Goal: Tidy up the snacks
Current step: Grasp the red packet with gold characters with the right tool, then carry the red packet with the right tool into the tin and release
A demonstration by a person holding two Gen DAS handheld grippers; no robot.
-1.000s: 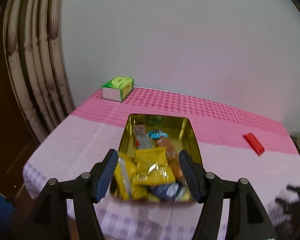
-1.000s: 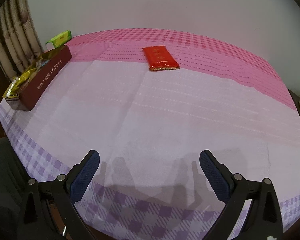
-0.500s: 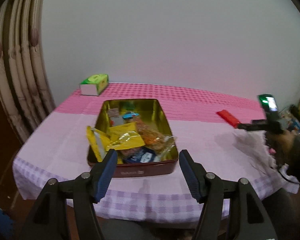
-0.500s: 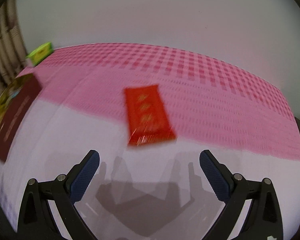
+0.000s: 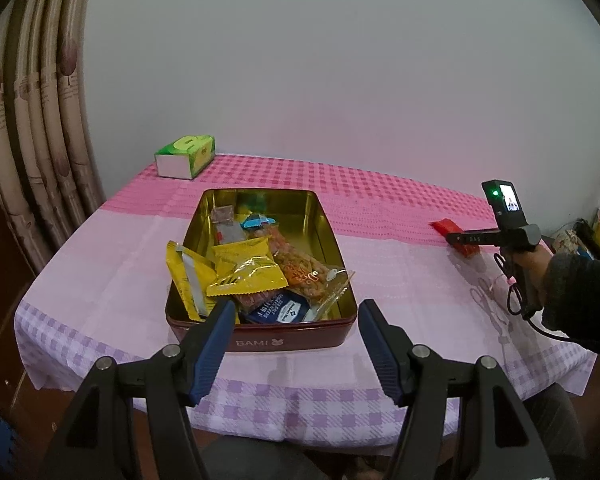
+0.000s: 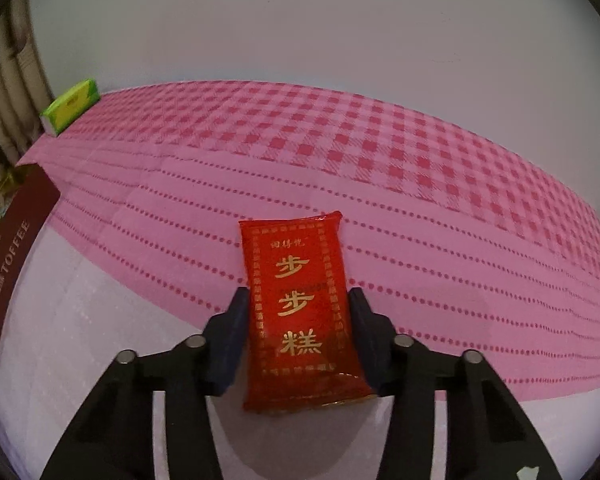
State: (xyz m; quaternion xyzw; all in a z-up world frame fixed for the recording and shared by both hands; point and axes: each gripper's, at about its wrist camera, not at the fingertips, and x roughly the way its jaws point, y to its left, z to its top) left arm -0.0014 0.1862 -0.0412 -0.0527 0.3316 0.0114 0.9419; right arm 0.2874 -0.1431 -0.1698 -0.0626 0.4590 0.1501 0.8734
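I count one flat red foil snack packet with gold characters point(image 6: 300, 308) on the tabletop point(image 6: 440, 208), lying lengthwise between the two blue pads of my right tool point(image 6: 298, 334). The pads sit against its long edges, so the jaws are narrowed onto it, with the packet resting on the pink checked cloth. From my left camera that same packet point(image 5: 456, 234) shows at about 3 o'clock from the one dark red rectangular metal tin point(image 5: 262, 268), well apart from it. My left tool point(image 5: 296, 344) hangs with its jaws spread wide and nothing between them, just short of the tin's near wall. Inside the tin I can count two yellow foil sachets point(image 5: 244, 276), one clear bag of orange crisps point(image 5: 306, 276) and one dark blue packet point(image 5: 278, 310); smaller items at the far end are too small to tally. One green tissue box point(image 5: 186, 155) stands at 11 o'clock from the tin
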